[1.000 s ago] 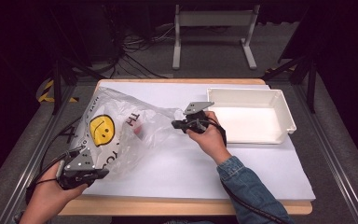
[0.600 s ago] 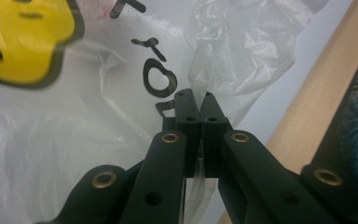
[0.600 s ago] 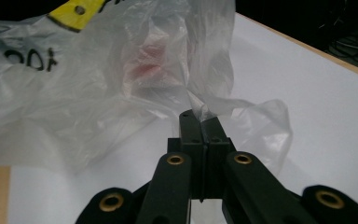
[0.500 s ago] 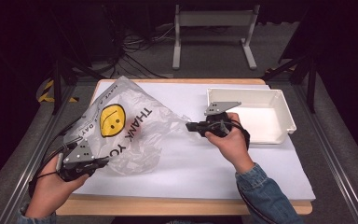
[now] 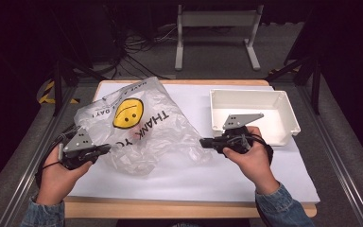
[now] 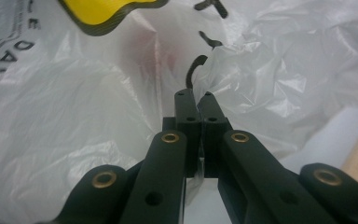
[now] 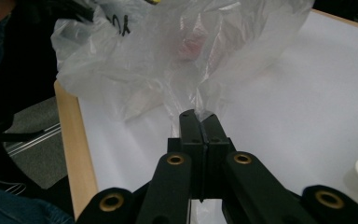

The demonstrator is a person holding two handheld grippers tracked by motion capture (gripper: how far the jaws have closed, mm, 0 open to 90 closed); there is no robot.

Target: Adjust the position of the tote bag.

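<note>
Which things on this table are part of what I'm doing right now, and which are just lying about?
In the job:
- plastic bag, pinched at both sides
- left tool, shut on the bag
- right tool, shut on the bag
- reddish item inside the bag, unclear

Lying about:
- white tray
- white table cover

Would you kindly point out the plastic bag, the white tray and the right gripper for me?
plastic bag [image 5: 144, 135]: high view, on the crumpled film beside the smiley print.
white tray [image 5: 290, 113]: high view, on its right wall.
right gripper [image 7: 200, 121]: right gripper view, where its closed tips pinch the film.
</note>
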